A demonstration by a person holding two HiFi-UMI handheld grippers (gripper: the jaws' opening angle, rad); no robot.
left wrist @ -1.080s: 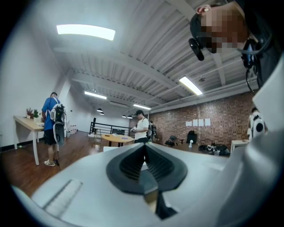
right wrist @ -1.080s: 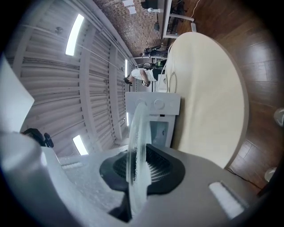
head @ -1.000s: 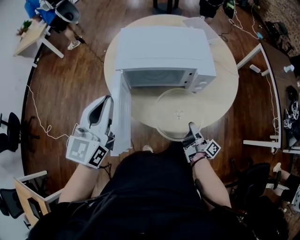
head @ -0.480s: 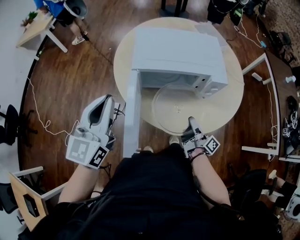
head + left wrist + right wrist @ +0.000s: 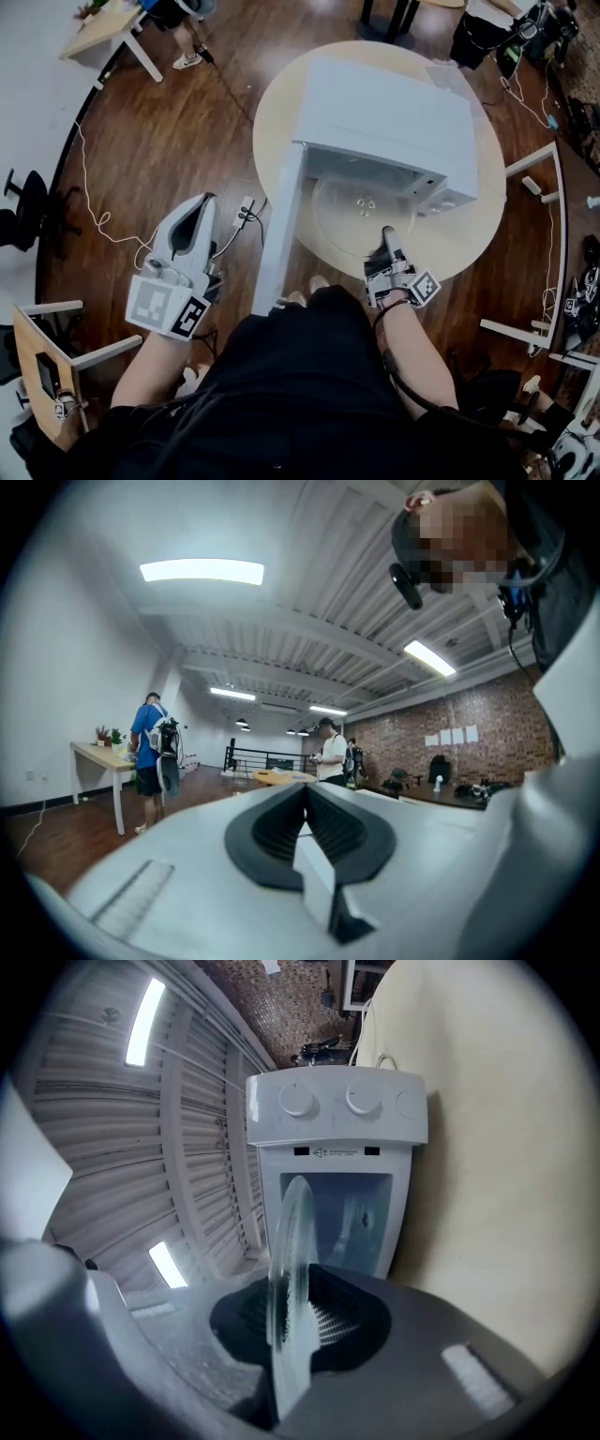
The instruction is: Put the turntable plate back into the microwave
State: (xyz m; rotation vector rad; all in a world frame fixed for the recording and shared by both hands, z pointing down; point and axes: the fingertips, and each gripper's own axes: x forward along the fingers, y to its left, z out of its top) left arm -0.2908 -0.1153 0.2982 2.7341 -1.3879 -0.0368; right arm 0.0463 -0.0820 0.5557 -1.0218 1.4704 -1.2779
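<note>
A white microwave (image 5: 394, 108) with a white door (image 5: 281, 230) sits on a pale cream table (image 5: 277, 122) above a dark brown plank floor (image 5: 178, 141). The turntable plate (image 5: 352, 220) is clear, colourless glass. The left gripper (image 5: 206, 199) and right gripper (image 5: 387, 232) are white with black ribbed pads (image 5: 267, 832). Their marker cubes (image 5: 169, 309) bear black-and-white squares. Beyond is a red-brown brick wall (image 5: 469, 714).

The turntable plate (image 5: 352, 225) is clear glossy glass, the microwave (image 5: 384, 108) matt white.
</note>
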